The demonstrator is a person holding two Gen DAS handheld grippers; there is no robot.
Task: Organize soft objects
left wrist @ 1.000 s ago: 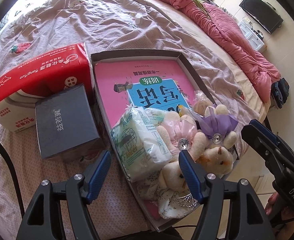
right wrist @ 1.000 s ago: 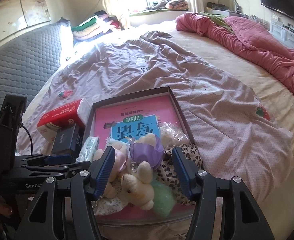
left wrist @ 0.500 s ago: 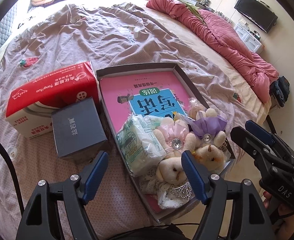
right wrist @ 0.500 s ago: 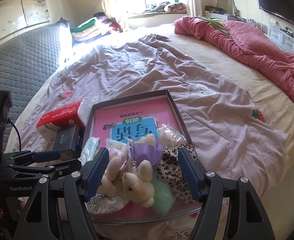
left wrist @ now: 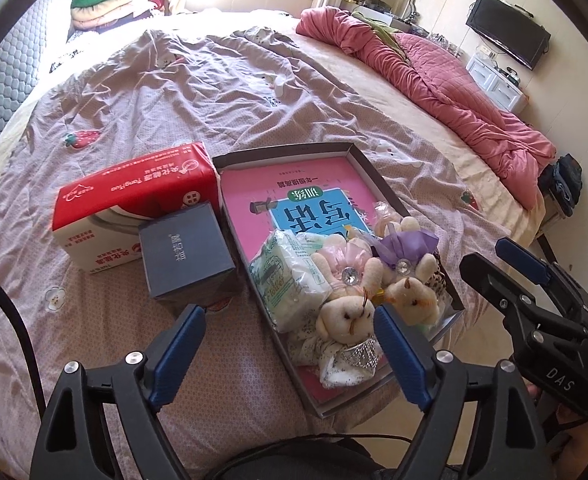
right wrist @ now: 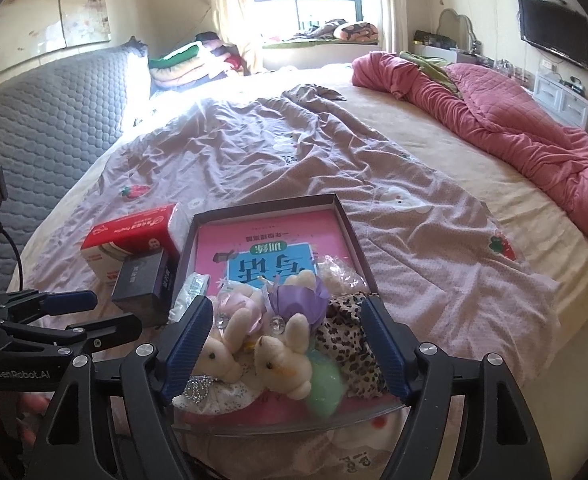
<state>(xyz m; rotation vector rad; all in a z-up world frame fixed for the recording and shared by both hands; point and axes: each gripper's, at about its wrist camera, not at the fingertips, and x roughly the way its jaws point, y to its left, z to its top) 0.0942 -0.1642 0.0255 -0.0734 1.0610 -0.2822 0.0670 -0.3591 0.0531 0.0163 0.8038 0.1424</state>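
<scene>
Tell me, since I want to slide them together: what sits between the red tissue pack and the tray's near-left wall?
A dark blue box stands there, in front of the red tissue pack and beside the tray, as the left wrist view shows.

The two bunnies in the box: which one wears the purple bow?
The bunny on the right, nearest the leopard cloth, wears purple. The other bunny wears pink.
</scene>
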